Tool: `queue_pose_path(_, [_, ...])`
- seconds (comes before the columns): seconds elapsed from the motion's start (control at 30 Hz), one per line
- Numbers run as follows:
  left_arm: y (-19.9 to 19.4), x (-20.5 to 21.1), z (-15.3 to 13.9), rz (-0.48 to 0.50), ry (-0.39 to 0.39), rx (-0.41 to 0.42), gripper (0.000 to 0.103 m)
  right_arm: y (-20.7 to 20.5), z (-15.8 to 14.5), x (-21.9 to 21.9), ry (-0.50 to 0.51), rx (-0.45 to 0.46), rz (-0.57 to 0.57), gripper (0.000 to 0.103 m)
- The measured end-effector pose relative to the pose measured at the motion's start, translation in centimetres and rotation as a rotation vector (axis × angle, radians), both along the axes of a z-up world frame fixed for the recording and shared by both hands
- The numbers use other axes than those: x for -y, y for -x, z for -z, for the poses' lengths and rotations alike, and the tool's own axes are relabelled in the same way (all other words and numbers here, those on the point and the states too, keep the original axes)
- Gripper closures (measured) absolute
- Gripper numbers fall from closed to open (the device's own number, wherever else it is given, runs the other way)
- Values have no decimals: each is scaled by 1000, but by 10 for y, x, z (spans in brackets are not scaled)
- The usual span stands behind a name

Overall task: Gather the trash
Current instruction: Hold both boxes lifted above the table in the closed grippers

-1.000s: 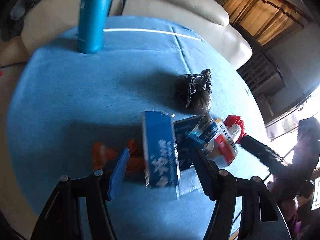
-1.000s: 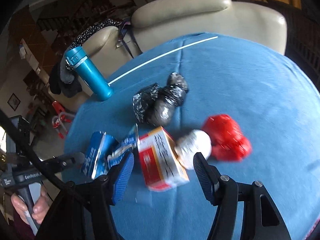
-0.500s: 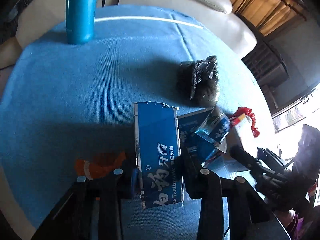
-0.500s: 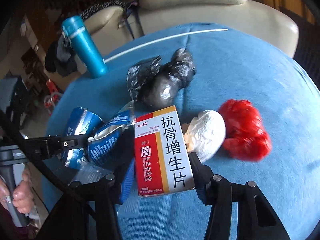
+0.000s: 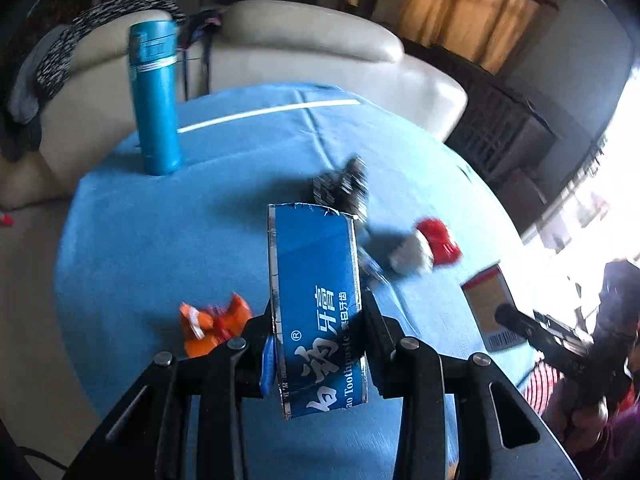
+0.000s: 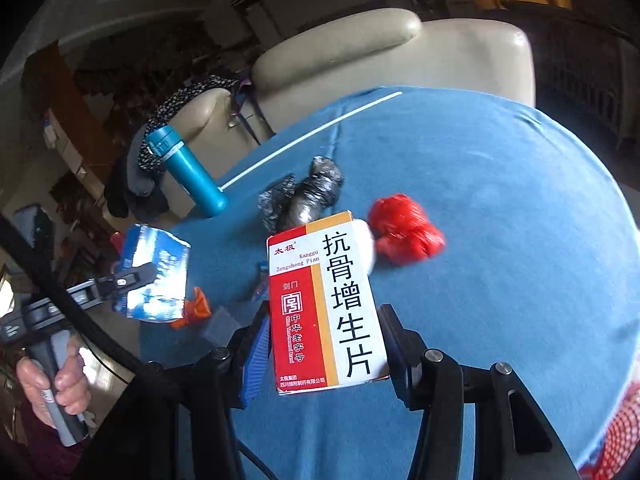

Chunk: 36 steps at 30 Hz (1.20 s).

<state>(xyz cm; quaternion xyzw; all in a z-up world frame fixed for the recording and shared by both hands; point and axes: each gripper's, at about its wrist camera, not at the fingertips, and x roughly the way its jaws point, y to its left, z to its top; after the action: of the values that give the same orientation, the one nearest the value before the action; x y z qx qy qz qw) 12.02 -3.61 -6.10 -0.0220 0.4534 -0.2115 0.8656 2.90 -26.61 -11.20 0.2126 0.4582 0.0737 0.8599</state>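
My left gripper (image 5: 316,336) is shut on a blue toothpaste box (image 5: 316,300), held above the blue table (image 5: 160,240). My right gripper (image 6: 324,340) is shut on a red, white and orange medicine box (image 6: 326,304), also lifted off the cloth. On the table lie a black crumpled bag (image 6: 308,200), a red crumpled bag (image 6: 404,232), a white wad (image 5: 412,254) and an orange wrapper (image 5: 212,324). From the right wrist view the left gripper (image 6: 120,284) shows at the left with the toothpaste box (image 6: 156,276).
A teal flask (image 5: 154,100) stands upright at the table's far left edge. A cream sofa (image 5: 312,52) with dark clothes draped on it runs behind the table. A hand (image 6: 52,384) grips the left tool's handle at lower left.
Both grippers closed on their boxes and lifted them off the table, drawing back toward me. The blue foil wrapper beside the boxes stayed behind on the cloth.
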Motion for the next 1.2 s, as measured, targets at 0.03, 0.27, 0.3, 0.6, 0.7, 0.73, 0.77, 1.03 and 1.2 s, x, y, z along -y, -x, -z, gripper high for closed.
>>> queue_pose_path(0.03, [7, 5, 1, 19, -16, -10, 65, 4, 0, 2, 3, -8, 9, 49])
queue_pose_path(0.27, [48, 39, 33, 126, -125, -110, 65, 43, 11, 5, 10, -81, 42, 49])
queue_pose_path(0.3, [50, 42, 39, 130, -137, -128, 65, 49, 12, 7, 5, -85, 44, 49])
queue_pose_path(0.6, [49, 46, 76, 107, -177, -226, 45, 56, 46, 5, 50, -191, 74, 43])
queue_pose_path(0.7, [53, 40, 71, 103, -153, -205, 39, 57, 45, 7, 47, -193, 84, 40])
queue_pose_path(0.73, [56, 38, 71, 106, -148, -208, 39, 58, 44, 6, 58, -190, 81, 40])
queue_pose_path(0.77, [58, 34, 72, 107, -135, -220, 39, 59, 41, 5, 71, -183, 74, 40])
queue_pose_path(1.03, [66, 21, 82, 49, -77, -285, 39, 69, 31, -1, 123, -154, 52, 40])
queue_pose_path(1.2, [63, 26, 84, 48, -68, -255, 63, 69, 38, -5, 156, -148, 46, 50])
